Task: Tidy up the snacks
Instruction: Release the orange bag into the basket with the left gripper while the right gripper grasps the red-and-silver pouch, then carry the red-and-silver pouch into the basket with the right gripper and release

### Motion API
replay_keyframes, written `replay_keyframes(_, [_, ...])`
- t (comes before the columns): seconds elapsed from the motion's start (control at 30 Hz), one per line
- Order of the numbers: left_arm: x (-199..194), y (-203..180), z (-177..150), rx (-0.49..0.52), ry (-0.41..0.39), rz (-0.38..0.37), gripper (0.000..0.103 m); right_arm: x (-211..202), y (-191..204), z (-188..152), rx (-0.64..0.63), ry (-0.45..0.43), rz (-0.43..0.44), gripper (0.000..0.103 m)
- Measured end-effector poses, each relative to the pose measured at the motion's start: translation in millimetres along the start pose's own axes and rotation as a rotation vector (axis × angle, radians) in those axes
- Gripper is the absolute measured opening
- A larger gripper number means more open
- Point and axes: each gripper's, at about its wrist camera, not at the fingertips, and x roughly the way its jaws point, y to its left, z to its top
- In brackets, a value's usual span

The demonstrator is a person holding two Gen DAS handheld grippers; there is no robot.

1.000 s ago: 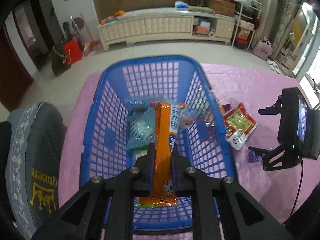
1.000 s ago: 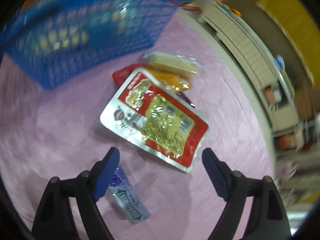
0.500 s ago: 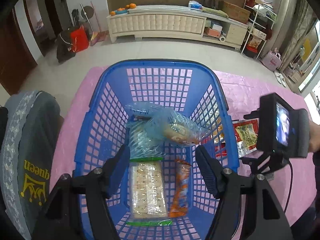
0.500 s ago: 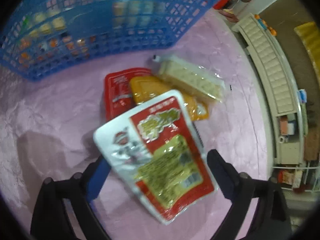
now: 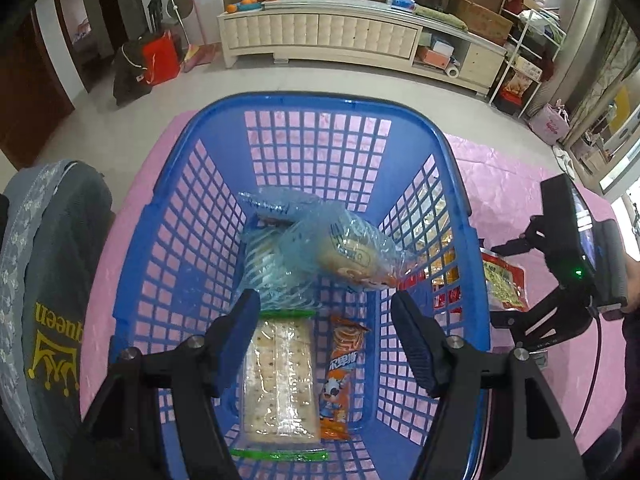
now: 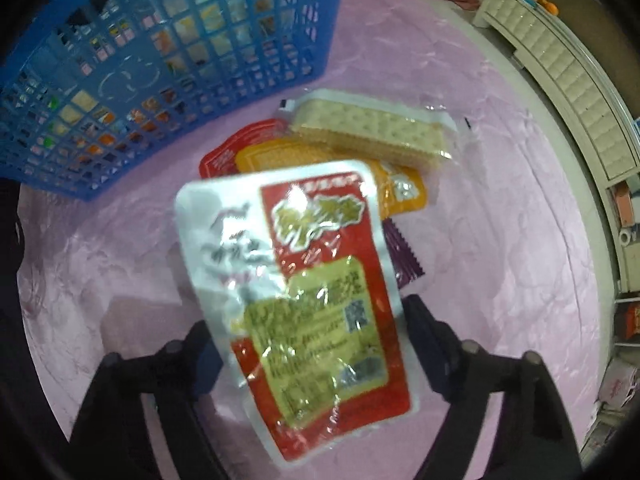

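My left gripper [image 5: 324, 328] is open and empty above the blue basket [image 5: 200, 184]. In the basket lie an orange snack bar [image 5: 340, 368], a clear cracker pack [image 5: 278, 376] and a bread roll in a blue bag [image 5: 320, 256]. My right gripper [image 6: 312, 344] has its jaws wide apart on either side of a red and white snack pouch [image 6: 304, 280]; the pouch looks lifted off the pink cloth, and I cannot see what holds it. Beyond it lie a cracker pack [image 6: 372, 128], an orange packet [image 6: 400, 188], a red packet [image 6: 224, 156] and a purple wrapper [image 6: 404, 256].
The pink tablecloth [image 6: 500, 220] covers the table. A grey cushioned chair [image 5: 44, 280] stands left of the basket. The right gripper with its screen [image 5: 576, 252] shows at the basket's right side. A white cabinet [image 5: 320, 32] stands across the room.
My left gripper has opened and let the orange snack bar drop into the basket. The right gripper has moved onto the red and white pouch, which now sits higher between its jaws.
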Motion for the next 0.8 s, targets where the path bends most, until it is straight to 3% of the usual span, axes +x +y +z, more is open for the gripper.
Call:
replay_keyframes(0.1, [-0.1, -3.3, -3.3, 0.003, 0.011, -0.008, 0.066, -8.3, 4.6, -18.9, 0.031, -0.009, 0.034, 0.076])
replay_keyframes(0.13, [0.1, -4.2, -4.6, 0.006, 0.014, -0.008, 0.066, -12.4, 1.0, -29.2, 0.061, -0.019, 0.033, 0.061])
replay_keyframes(0.23, [-0.9, -5.6, -8.6, 0.009, 0.020, -0.008, 0.066, -26.0, -8.9, -40.5, 0.140, -0.048, 0.104, 0.045])
replay_keyframes(0.27, [-0.8, -5.7, -9.7, 0.006, 0.022, -0.012, 0.066, -29.4, -8.9, -42.6, 0.148, -0.058, 0.108, 0.035])
replay_keyframes(0.3, [-0.7, -5.7, -10.5, 0.001, 0.024, -0.018, 0.066, -31.7, -6.9, -45.0, 0.153, -0.064, 0.103, 0.032])
replay_keyframes(0.4, [-0.2, -6.0, -12.5, -0.013, 0.028, -0.022, 0.066, -30.1, 6.5, -50.3, 0.151, -0.057, 0.046, 0.033])
replay_keyframes(0.5, [-2.0, -7.4, -15.9, -0.004, 0.032, -0.015, 0.066, -32.6, 5.1, -53.1, 0.214, -0.070, 0.062, 0.032])
replay_keyframes(0.67, [-12.9, -4.3, -22.9, 0.006, 0.015, -0.018, 0.066, -46.5, -2.3, -52.6, 0.244, -0.065, 0.013, 0.030])
replay_keyframes(0.8, [-27.9, -0.3, -30.7, 0.012, -0.010, -0.015, 0.066, -82.0, 28.0, -57.6, 0.238, -0.137, -0.095, 0.030])
